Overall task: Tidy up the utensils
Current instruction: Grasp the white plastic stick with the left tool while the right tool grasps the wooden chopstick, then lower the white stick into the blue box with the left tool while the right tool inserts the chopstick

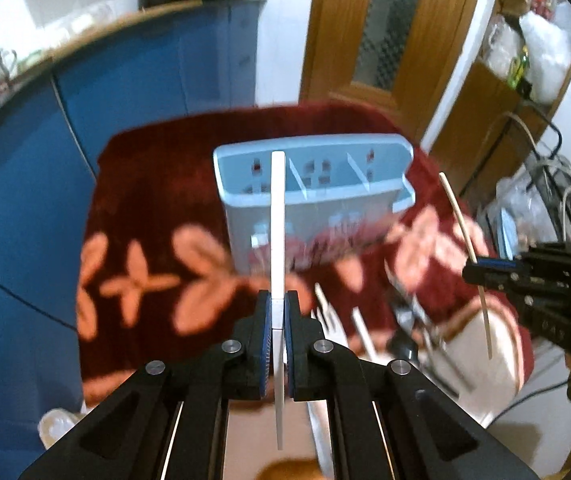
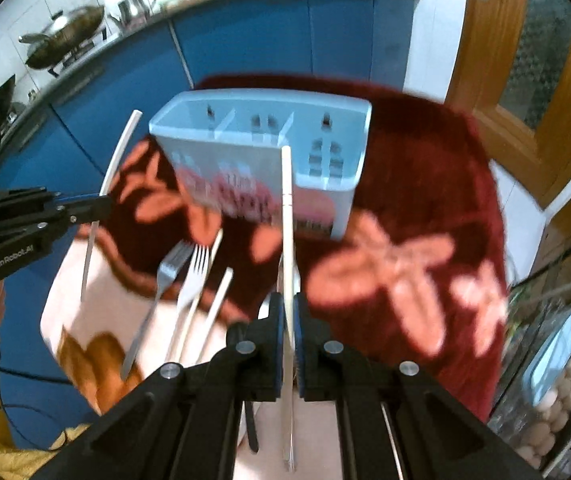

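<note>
Left gripper [image 1: 278, 312] pinches a white chopstick [image 1: 277, 216], raised near the blue caddy [image 1: 313, 184] on the red cloth [image 1: 157, 184]. Right gripper [image 2: 288, 316] is clamped on a pale chopstick [image 2: 286, 216]. Risk: thin sticks pivot in the pads, miss a slot or tip the caddy. Only the right wrist view shows the forks [image 2: 189, 268] lying loose; the left view blurs them.

pale blue caddy [image 1: 317, 196], dark red floral tablecloth [image 1: 157, 208]
</note>
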A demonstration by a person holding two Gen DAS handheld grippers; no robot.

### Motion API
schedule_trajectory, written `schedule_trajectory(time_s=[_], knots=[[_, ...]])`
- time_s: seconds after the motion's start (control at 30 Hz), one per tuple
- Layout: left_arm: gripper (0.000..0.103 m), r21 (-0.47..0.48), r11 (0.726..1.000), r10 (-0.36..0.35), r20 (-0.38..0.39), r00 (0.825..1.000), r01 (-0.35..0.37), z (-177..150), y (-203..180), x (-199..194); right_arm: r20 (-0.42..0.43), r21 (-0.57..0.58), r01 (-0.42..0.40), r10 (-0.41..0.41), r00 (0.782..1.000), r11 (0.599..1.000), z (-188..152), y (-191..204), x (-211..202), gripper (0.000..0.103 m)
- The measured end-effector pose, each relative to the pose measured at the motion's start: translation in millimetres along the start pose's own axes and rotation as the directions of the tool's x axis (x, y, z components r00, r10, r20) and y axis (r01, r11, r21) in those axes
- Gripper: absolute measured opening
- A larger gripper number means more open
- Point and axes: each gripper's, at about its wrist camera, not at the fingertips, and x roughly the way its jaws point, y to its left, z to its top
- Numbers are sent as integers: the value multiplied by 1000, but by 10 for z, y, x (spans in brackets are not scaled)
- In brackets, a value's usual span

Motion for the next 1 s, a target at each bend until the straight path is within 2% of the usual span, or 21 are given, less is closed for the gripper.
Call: schedule_trajectory(time_s=[0.13, 0.27, 0.37, 0.57, 0.77, 1.0], knots=[[6, -14, 1000, 26, 91, 995, -25, 220, -17, -77, 82, 13, -13, 12, 997, 1000, 184, -16, -169, 6], [6, -36, 999, 46, 157, 986, -41, 438, 8, -146, 173, 15, 6, -9, 985, 1000, 333, -34, -304, 6], [6, -46, 997, 73, 217, 973, -64, 592, -24, -129, 214, 36, -10, 2, 977, 999, 470, -48, -303, 6], [6, -113, 992, 91, 283, 955, -60, 852, 56, -52, 296, 49, 8, -22, 955, 999, 731, -72, -256, 6], [6, -157, 986, 116, 354, 928, -63, 985, 176, 114, 358, 68, 20, -43, 933, 997, 913, -168, -190, 6], [6, -181, 982, 125, 392, 911, -56, 938, 241, 391, 443, 76, 12, -45, 895, 997, 992, -228, 20, 6]])
